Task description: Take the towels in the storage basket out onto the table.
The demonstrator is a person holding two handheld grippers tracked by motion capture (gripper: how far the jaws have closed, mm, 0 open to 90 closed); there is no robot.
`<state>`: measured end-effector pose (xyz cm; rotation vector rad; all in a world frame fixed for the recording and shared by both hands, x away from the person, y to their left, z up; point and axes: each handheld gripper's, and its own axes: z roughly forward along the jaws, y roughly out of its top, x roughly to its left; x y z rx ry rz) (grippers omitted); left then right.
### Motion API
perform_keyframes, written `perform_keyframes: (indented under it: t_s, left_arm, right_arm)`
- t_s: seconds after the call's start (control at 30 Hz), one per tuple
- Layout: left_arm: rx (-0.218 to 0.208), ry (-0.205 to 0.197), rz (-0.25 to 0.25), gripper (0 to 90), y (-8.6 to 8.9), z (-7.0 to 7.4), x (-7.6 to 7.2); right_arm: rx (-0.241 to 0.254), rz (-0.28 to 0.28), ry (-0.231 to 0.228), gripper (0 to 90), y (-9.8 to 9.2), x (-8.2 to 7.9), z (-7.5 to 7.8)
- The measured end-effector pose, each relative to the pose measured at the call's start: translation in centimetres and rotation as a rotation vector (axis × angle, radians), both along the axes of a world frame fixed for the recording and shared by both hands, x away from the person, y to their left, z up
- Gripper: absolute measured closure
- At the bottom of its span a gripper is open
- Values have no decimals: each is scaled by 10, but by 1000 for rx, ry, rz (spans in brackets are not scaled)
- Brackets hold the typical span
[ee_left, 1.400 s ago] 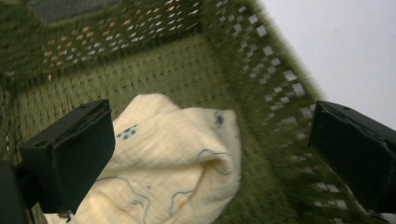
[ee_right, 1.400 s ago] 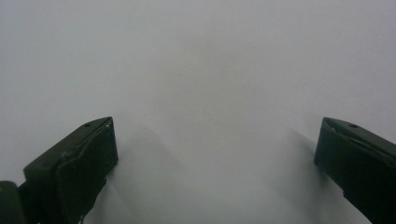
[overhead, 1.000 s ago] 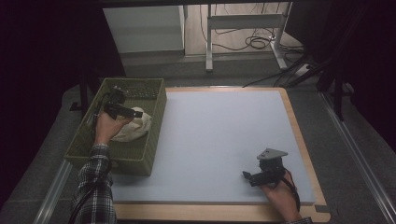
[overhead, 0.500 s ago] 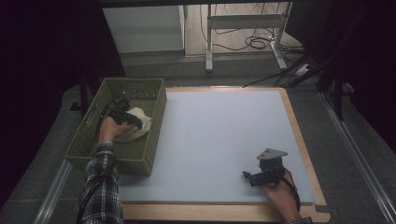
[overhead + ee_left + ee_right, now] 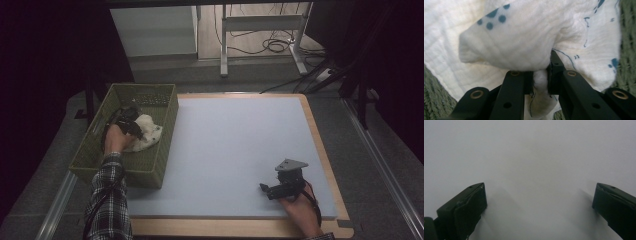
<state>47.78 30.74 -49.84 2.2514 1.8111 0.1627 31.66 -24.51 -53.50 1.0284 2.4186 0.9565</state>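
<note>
White, soft quilted cloth with blue dots (image 5: 529,37) lies bunched inside the green woven plastic basket (image 5: 150,167) at the counter's left edge. The left claw (image 5: 540,82) has just been closing and pinches a fold. The right claw (image 5: 539,205) gapes over pale blue matting (image 5: 235,150).

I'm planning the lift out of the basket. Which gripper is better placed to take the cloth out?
Left. The left gripper has just closed on a fold of the white cloth inside the green basket. The right gripper rests open over the grey mat, far away.
</note>
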Motion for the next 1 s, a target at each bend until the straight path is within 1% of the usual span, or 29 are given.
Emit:
perform_keyframes:
  t_s: [0.07, 0.13, 0.2, 0.23, 0.27, 0.3, 0.33, 0.37, 0.4, 0.47, 0.5, 0.53, 0.57, 0.77, 0.83, 1.0]
  left_arm:
    - [-9, -24, -4, 794, 1, 6, -1]
    - [-35, -49, -2, 794, 1, 11, -4]
    - [-38, -64, -14, 794, 2, 16, -6]
    - [-47, -75, -14, 793, 2, 19, -8]
    - [-59, -87, -9, 792, 3, 21, -10]
    - [-73, -111, -8, 791, 7, 28, -14]
    - [-73, -111, -8, 790, 7, 28, -14]
    - [-79, -125, -6, 790, 9, 31, -16]
    - [-79, -133, -12, 790, 11, 35, -18]
    - [-80, -162, -10, 790, 13, 43, -22]
    - [-82, -164, -18, 789, 14, 45, -24]
    - [-86, -178, -24, 789, 14, 49, -26]
    - [-81, -183, -28, 788, 15, 52, -28]
    - [-78, -234, -39, 787, 13, 73, -37]
    - [-85, -248, -43, 787, 12, 80, -40]
    - [-84, -273, -69, 786, 8, 95, -47]
  right_arm:
    - [0, 0, 0, 0, 0, 0, 0]
    - [0, 0, 0, 0, 0, 0, 0]
    - [0, 0, 0, 0, 0, 0, 0]
    - [0, 0, 0, 0, 0, 0, 0]
    - [0, 0, 0, 0, 0, 0, 0]
    - [0, 0, 0, 0, 0, 0, 0]
    - [0, 0, 0, 0, 0, 0, 0]
    - [0, 0, 0, 0, 0, 0, 0]
    - [0, 0, 0, 0, 0, 0, 0]
    - [0, 0, 0, 0, 0, 0, 0]
    - [0, 0, 0, 0, 0, 0, 0]
    - [0, 0, 0, 0, 0, 0, 0]
    - [0, 0, 0, 0, 0, 0, 0]
    - [-1, 0, 0, 0, 0, 0, 0]
    - [-1, 1, 0, 0, 0, 0, 0]
    - [-1, 0, 0, 0, 0, 0, 0]
